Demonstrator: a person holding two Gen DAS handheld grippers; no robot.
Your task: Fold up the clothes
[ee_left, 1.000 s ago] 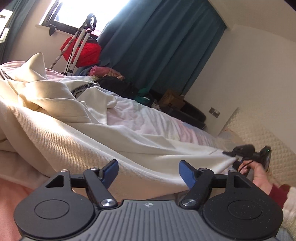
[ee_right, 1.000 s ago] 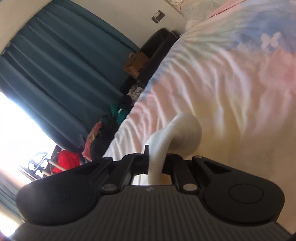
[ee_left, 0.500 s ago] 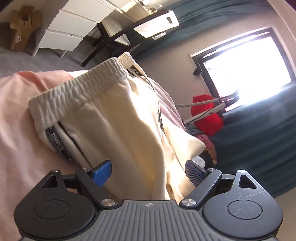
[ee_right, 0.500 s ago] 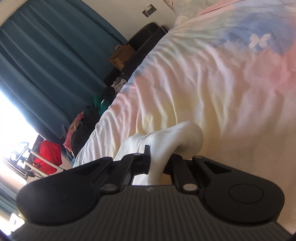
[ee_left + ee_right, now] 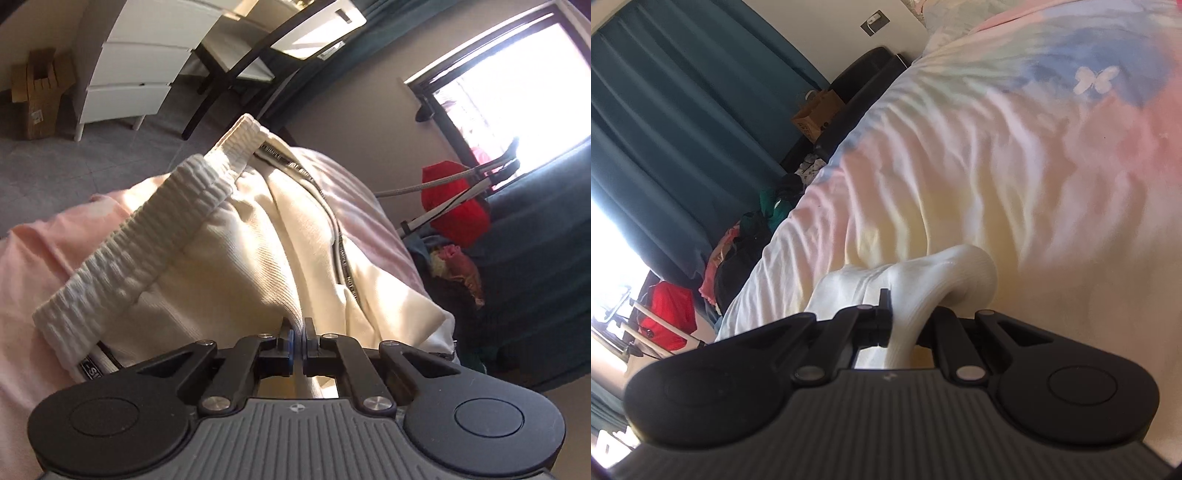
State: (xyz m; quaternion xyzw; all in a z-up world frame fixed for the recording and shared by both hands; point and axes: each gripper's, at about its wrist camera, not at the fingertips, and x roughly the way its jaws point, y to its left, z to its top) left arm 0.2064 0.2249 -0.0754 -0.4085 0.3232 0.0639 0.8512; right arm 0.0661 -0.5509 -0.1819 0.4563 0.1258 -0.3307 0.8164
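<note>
The cream trousers (image 5: 236, 266) lie bunched on the bed (image 5: 33, 266), over its pink cover, with the ribbed elastic waistband (image 5: 147, 236) running up toward the bed's far edge and a dark printed tape (image 5: 343, 254) showing along an inner seam. Sunlight falls across the ribbed cloth, which is creased into soft folds. The left gripper (image 5: 297, 334) has just closed its fingers, which now stand almost together on a fold of the cloth below the waistband. In the right wrist view another part of the same cream garment (image 5: 945, 273) rises in a rounded loop over the pastel bed cover (image 5: 1015, 177). The right gripper (image 5: 905, 317) has its fingers clamped on this loop, cloth filling the narrow gap between them.
</note>
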